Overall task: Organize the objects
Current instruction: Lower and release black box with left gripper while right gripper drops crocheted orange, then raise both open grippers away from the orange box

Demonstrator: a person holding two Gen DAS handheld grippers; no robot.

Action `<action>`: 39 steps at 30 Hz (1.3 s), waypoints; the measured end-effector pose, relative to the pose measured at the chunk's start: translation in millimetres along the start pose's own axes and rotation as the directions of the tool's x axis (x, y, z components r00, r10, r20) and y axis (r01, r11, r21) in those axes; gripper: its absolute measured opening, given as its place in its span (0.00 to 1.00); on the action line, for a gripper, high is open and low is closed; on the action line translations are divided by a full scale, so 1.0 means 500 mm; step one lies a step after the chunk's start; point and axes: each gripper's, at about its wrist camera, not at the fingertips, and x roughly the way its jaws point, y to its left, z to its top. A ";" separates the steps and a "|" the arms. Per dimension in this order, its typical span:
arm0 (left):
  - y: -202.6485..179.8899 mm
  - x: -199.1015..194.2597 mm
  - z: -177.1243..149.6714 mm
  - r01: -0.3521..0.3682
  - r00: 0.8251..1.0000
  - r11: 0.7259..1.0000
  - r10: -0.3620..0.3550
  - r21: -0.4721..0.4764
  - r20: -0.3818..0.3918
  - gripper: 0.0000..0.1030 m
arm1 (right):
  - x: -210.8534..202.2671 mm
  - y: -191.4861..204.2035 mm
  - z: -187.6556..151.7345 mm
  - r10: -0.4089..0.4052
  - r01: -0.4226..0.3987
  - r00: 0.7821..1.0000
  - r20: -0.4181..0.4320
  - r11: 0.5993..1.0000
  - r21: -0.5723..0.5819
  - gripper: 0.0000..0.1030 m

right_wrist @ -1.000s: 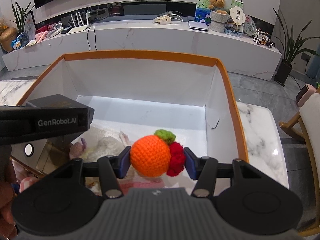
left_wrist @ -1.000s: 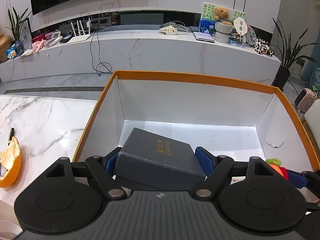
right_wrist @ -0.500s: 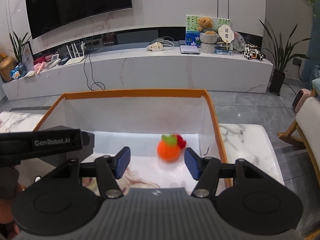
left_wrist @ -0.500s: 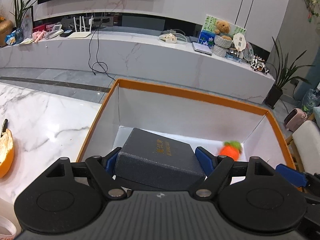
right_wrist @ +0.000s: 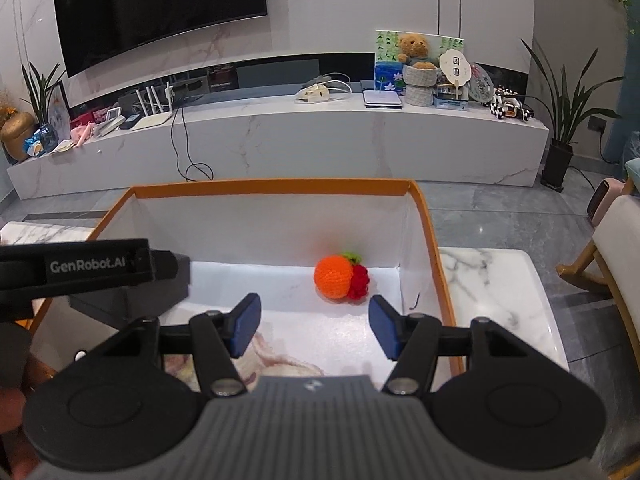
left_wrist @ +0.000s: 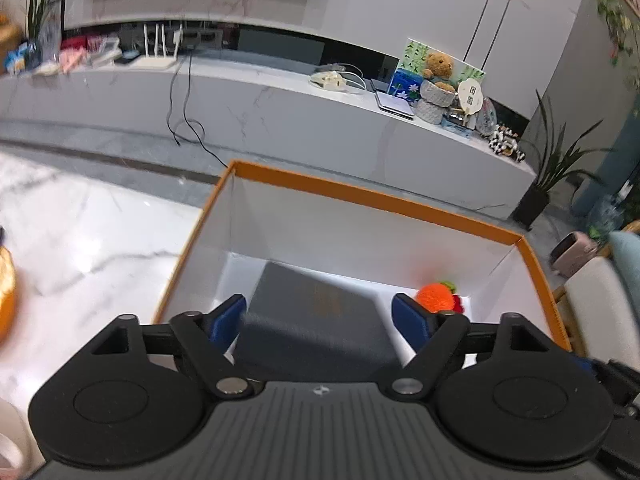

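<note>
The task calls for gathering loose things into one container, and the layout here fits that: a white box (right_wrist: pixel 276 186) with an orange rim sits on the marble table (left_wrist: pixel 80 240), and both grippers point down into it. The left gripper (left_wrist: pixel 320 316) has just been opening; its blue pads now stand wide, with the dark case (left_wrist: pixel 312 312) between them but, as far as the blur allows, no longer pressed on either side, so the case appears released to rest against the left part of the box floor. That placement makes sense, as a flat, boxy thing packs best along a wall and leaves the rest of the floor free. The right gripper (right_wrist: pixel 314 326) has its jaws apart and nothing between them; the crochet orange (right_wrist: pixel 334 282), with a green leaf and a red berry cluster sewn to it, lies on the box floor ahead of the pads, near the right wall and well apart from the case. A soft round toy tends to settle wherever it lands, which likely explains its spot toward the far corner. Counting what lies in the box: one case, one crochet toy, and some pale pinkish soft stuff (right_wrist: pixel 272 360) at the near edge, too hidden behind the gripper to number. Two grippers are at work.
</note>
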 end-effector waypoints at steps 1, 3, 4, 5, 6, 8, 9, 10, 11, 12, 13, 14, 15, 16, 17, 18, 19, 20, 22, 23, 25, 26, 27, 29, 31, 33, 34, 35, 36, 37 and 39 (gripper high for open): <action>0.007 0.003 0.000 0.024 1.000 0.999 -0.025 -0.026 -0.013 1.00 | -0.001 0.000 0.000 0.002 -0.002 1.000 0.000 1.000 -0.003 0.60; 0.009 0.005 0.001 0.046 0.999 0.998 -0.046 -0.036 -0.013 1.00 | -0.001 0.001 0.000 0.003 -0.003 1.000 -0.001 1.000 -0.008 0.60; 0.009 0.004 0.000 0.046 0.999 0.998 -0.046 -0.037 -0.010 1.00 | 0.000 0.002 0.000 0.004 -0.004 1.000 -0.002 1.000 -0.009 0.60; 0.010 0.004 0.000 0.046 0.999 0.998 -0.047 -0.038 -0.008 1.00 | 0.000 0.001 0.000 0.004 -0.004 1.000 -0.002 1.000 -0.009 0.60; 0.009 0.005 0.000 0.045 0.999 0.998 -0.045 -0.038 -0.009 1.00 | 0.001 0.000 0.000 0.003 -0.003 1.000 -0.003 1.000 -0.008 0.60; 0.007 0.005 0.000 0.037 0.999 0.999 -0.038 -0.030 -0.012 1.00 | 0.001 0.000 0.000 0.002 -0.002 1.000 -0.005 1.000 -0.007 0.60; 0.006 0.005 0.000 0.033 0.999 0.999 -0.034 -0.025 -0.012 1.00 | 0.001 -0.001 0.000 0.002 -0.002 1.000 -0.006 1.000 -0.007 0.60; 0.002 0.007 -0.002 0.031 0.999 0.999 -0.032 -0.022 -0.011 1.00 | 0.001 0.000 0.000 0.002 -0.002 1.000 -0.006 1.000 -0.007 0.60; -0.001 0.006 -0.003 0.033 0.999 0.999 -0.033 -0.019 -0.012 1.00 | 0.000 0.001 0.000 0.003 -0.003 1.000 -0.007 1.000 -0.008 0.60; -0.002 0.005 -0.002 0.038 0.999 0.999 -0.038 -0.015 -0.013 1.00 | 0.000 0.001 0.000 0.003 -0.003 1.000 -0.007 1.000 -0.009 0.60; -0.004 0.003 -0.002 0.043 0.999 0.999 -0.043 -0.011 -0.011 1.00 | -0.001 0.002 0.000 0.003 -0.003 1.000 -0.007 1.000 -0.010 0.60; -0.006 0.001 -0.003 0.047 0.999 0.999 -0.047 -0.006 -0.009 1.00 | -0.002 0.003 0.000 0.004 -0.004 1.000 -0.008 1.000 -0.011 0.60; -0.009 -0.003 -0.003 0.051 0.999 0.999 -0.051 -0.001 -0.005 1.00 | -0.003 0.004 0.000 0.005 -0.005 1.000 -0.007 1.000 -0.013 0.60; -0.011 -0.007 -0.003 0.054 0.999 0.999 -0.054 0.002 -0.001 1.00 | -0.004 0.004 0.000 0.005 -0.005 1.000 -0.006 1.000 -0.015 0.60; -0.010 -0.012 -0.004 0.058 0.998 0.998 -0.058 0.004 0.002 1.00 | -0.005 0.004 0.001 0.005 -0.006 1.000 -0.005 1.000 -0.016 0.60; -0.011 -0.016 -0.003 0.063 0.998 0.998 -0.063 0.006 0.005 1.00 | -0.007 0.004 0.001 0.006 -0.006 1.000 -0.004 1.000 -0.017 0.60; -0.011 -0.022 -0.003 0.065 0.998 0.998 -0.065 0.008 0.009 1.00 | -0.008 0.003 0.002 0.007 -0.007 1.000 -0.003 1.000 -0.018 0.60; -0.012 -0.027 -0.003 0.062 0.998 0.998 -0.063 0.013 0.015 1.00 | -0.010 0.003 0.002 0.007 -0.007 1.000 -0.002 1.000 -0.019 0.60; -0.017 -0.041 -0.005 0.049 0.998 0.998 -0.050 0.041 0.027 1.00 | -0.013 0.001 0.002 0.006 -0.006 1.000 0.000 1.000 -0.024 0.60; -0.021 -0.048 -0.005 0.045 0.998 0.997 -0.046 0.056 0.034 1.00 | -0.015 0.000 0.003 0.005 -0.005 1.000 0.001 1.000 -0.025 0.60; -0.028 -0.063 -0.011 0.042 0.998 0.996 -0.046 0.081 0.043 1.00 | -0.021 -0.003 0.003 0.005 -0.005 1.000 0.004 1.000 -0.026 0.60; -0.032 -0.069 -0.015 0.044 0.998 0.995 -0.049 0.090 0.045 1.00 | -0.024 -0.005 0.003 0.005 -0.005 1.000 0.007 1.000 -0.027 0.61; -0.036 -0.075 -0.020 0.048 0.998 0.994 -0.053 0.099 0.047 1.00 | -0.027 -0.006 0.003 0.004 -0.004 1.000 0.010 1.000 -0.027 0.63; -0.046 -0.089 -0.034 0.051 0.997 0.992 -0.058 0.116 0.052 1.00 | -0.035 -0.006 0.002 0.000 0.001 1.000 0.024 1.000 -0.032 0.70; -0.049 -0.106 -0.047 0.063 0.996 0.992 -0.070 0.114 0.063 1.00 | -0.042 -0.003 -0.001 -0.015 0.017 0.999 0.029 0.998 -0.061 0.71; -0.048 -0.120 -0.056 0.080 0.994 0.991 -0.087 0.105 0.064 1.00 | -0.051 -0.002 -0.004 -0.017 0.019 0.999 0.032 0.996 -0.088 0.71; -0.045 -0.127 -0.060 0.083 0.994 0.991 -0.090 0.102 0.067 1.00 | -0.056 -0.001 -0.005 -0.016 0.020 0.999 0.032 0.995 -0.097 0.71; -0.042 -0.134 -0.063 0.083 0.993 0.992 -0.091 0.099 0.071 1.00 | -0.060 -0.001 -0.008 -0.016 0.019 0.999 0.034 0.994 -0.105 0.71; -0.038 -0.140 -0.066 0.084 0.993 0.992 -0.091 0.097 0.074 1.00 | -0.065 -0.001 -0.010 -0.014 0.018 0.999 0.036 0.993 -0.113 0.71; -0.034 -0.147 -0.070 0.084 0.993 0.992 -0.092 0.099 0.078 1.00 | -0.072 -0.002 -0.013 -0.012 0.017 0.999 0.038 0.993 -0.121 0.71; -0.035 -0.156 -0.079 0.074 0.993 0.988 -0.085 0.138 0.076 1.00 | -0.085 -0.005 -0.017 -0.003 0.008 0.999 0.039 0.993 -0.122 0.71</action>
